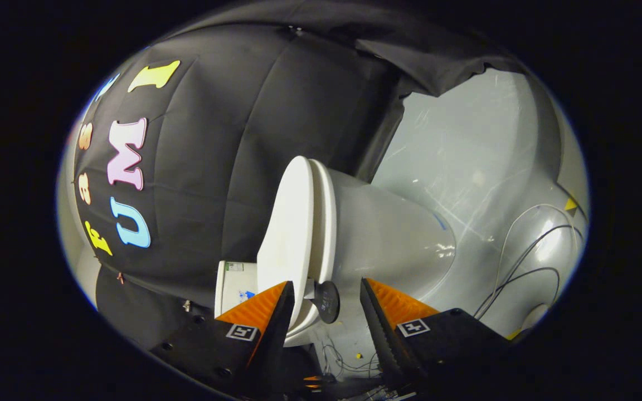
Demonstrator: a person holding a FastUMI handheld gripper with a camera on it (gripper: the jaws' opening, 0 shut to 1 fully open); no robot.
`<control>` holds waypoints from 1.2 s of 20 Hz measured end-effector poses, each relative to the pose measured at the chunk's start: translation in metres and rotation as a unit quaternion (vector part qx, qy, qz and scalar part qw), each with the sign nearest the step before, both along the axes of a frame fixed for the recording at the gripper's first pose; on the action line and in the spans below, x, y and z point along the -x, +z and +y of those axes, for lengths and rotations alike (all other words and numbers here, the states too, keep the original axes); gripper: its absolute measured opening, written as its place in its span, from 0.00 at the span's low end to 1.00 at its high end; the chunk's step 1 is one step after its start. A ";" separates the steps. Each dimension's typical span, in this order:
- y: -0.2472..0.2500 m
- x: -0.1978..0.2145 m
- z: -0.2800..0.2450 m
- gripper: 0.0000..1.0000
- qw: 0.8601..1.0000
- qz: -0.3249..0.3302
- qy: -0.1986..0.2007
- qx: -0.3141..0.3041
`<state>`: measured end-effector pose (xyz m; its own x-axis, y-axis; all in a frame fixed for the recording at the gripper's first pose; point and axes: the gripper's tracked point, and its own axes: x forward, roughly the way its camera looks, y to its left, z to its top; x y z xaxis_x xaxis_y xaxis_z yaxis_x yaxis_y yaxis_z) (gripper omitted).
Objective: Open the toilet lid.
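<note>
My gripper [326, 303] gapes around the toilet lid [290, 234] edge, gripping nothing. I risk slipping off the lid's smooth rim.

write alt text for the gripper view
A white toilet, seen sideways, with its lid closed and a round dark knob at the lid's near edge. The gripper is open, the knob between its fingers, untouched. Cables trail over the grey floor beyond.

Gripper [325, 312] seen with two tapered, wedge-shaped jaws standing apart, ribbed inner faces, saw-toothed inner edges, each jaw mounted on a black block, a square black-and-white marker fixed behind each jaw, small screws set in the one block
</note>
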<state>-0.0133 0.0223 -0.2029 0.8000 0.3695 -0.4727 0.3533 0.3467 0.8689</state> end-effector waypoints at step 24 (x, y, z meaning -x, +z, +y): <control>-0.010 -0.007 0.010 0.05 0.999 -0.010 0.014 -0.050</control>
